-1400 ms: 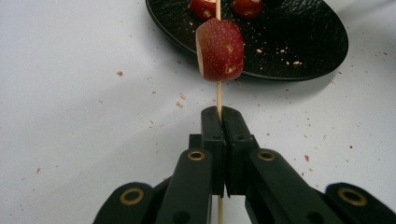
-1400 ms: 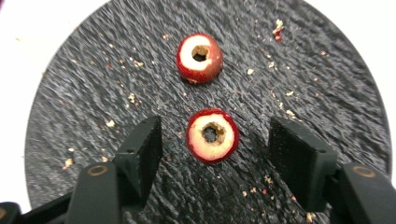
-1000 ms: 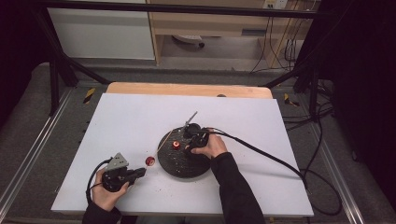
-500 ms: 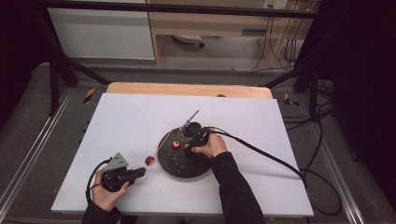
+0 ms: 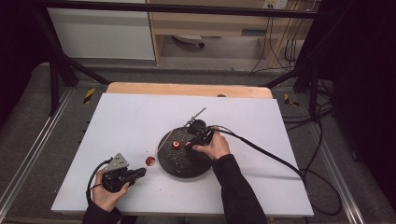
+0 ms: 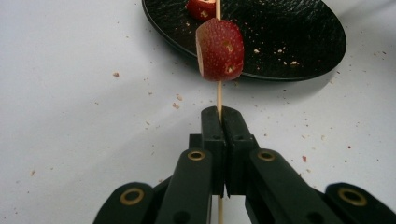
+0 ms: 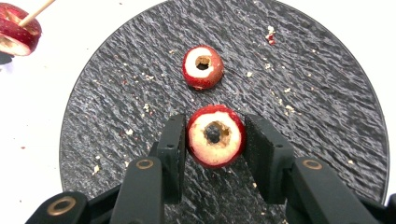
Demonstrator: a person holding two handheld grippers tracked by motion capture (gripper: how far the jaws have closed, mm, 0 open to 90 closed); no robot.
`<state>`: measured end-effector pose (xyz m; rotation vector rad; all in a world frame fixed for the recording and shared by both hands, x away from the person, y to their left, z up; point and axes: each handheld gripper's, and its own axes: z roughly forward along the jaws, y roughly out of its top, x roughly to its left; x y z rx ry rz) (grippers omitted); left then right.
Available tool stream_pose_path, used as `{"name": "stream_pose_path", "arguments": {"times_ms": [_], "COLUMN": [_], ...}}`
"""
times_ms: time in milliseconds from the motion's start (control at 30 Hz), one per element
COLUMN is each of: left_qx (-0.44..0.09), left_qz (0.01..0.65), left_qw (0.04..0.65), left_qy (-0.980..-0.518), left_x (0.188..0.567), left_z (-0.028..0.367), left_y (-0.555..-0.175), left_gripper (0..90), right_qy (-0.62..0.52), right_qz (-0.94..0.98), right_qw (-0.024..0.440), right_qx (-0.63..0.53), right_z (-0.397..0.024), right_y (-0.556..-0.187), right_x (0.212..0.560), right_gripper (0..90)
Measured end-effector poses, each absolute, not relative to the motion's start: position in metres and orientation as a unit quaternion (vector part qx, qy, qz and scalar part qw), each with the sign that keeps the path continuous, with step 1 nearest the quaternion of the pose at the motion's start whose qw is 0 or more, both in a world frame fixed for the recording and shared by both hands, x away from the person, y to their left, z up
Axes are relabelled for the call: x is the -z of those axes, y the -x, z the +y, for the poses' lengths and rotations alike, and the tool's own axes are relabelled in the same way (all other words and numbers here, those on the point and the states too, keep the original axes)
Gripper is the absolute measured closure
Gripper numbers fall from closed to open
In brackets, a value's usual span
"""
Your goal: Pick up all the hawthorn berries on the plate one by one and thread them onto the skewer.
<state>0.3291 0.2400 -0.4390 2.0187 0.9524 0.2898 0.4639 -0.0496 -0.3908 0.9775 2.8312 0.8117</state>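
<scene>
My left gripper (image 6: 219, 112) is shut on a thin wooden skewer (image 6: 218, 93) that points toward the black plate (image 6: 299, 42). A red fruit slice (image 6: 220, 50) is threaded on it, just short of the plate's rim. In the high view this left gripper (image 5: 142, 171) sits at the front left, with the skewered slice (image 5: 150, 161) beside the plate (image 5: 184, 165). My right gripper (image 7: 215, 126) is low over the plate (image 7: 303, 93), shut on a cored red fruit (image 7: 215, 149). A second cored fruit (image 7: 202, 66) lies loose just beyond it.
A small black tool with a metal rod (image 5: 196, 122) stands at the plate's far edge. Crumbs dot the white tabletop (image 5: 130, 121) and the plate. The right gripper's cable (image 5: 271, 156) trails off to the right across the table.
The right hand has edged slightly over the plate. The left hand and its skewer have stayed still.
</scene>
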Motion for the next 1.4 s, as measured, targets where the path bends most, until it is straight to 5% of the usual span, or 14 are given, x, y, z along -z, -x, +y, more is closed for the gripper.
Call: {"name": "stream_pose_path", "arguments": {"times_ms": [1400], "left_qx": [-0.129], "left_qz": [0.366], "left_qw": [0.44], "left_qy": [-0.81], "left_x": [0.434], "left_z": [0.201], "left_y": [-0.32], "left_gripper": [88.4], "right_qy": [-0.442], "right_qz": [0.701], "right_qw": [0.004], "right_qx": [-0.559], "right_z": [-0.138], "right_y": [-0.406], "right_x": [0.407], "right_gripper": [61.5]}}
